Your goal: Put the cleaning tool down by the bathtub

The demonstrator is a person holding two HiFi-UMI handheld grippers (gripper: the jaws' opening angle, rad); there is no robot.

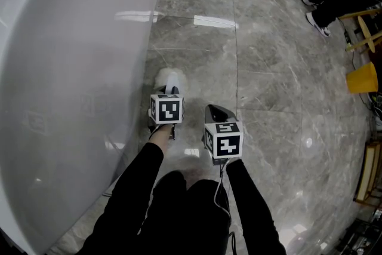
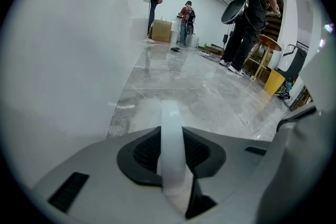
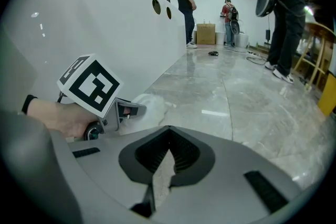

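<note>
1. Cleaning tool [image 1: 169,77] is what matters, yet the bathtub [image 1: 65,68] is the biggest thing here: its white wall fills the 9 o'clock side of the head view and marks where the tool should be left
2. Grey marble floor [image 1: 268,80], at 3 o'clock of the tub, is the likely landing spot
3. Left tongs [image 1: 170,92] point steeply down, clamped on the tool's white handle, so its fluffy head sits at their 12 o'clock, just beside the tub's foot; whether it touches the floor I cannot tell
4. Right tongs [image 1: 216,110], at 4 o'clock of the left, are together and empty, probably just kept out of the way
</note>
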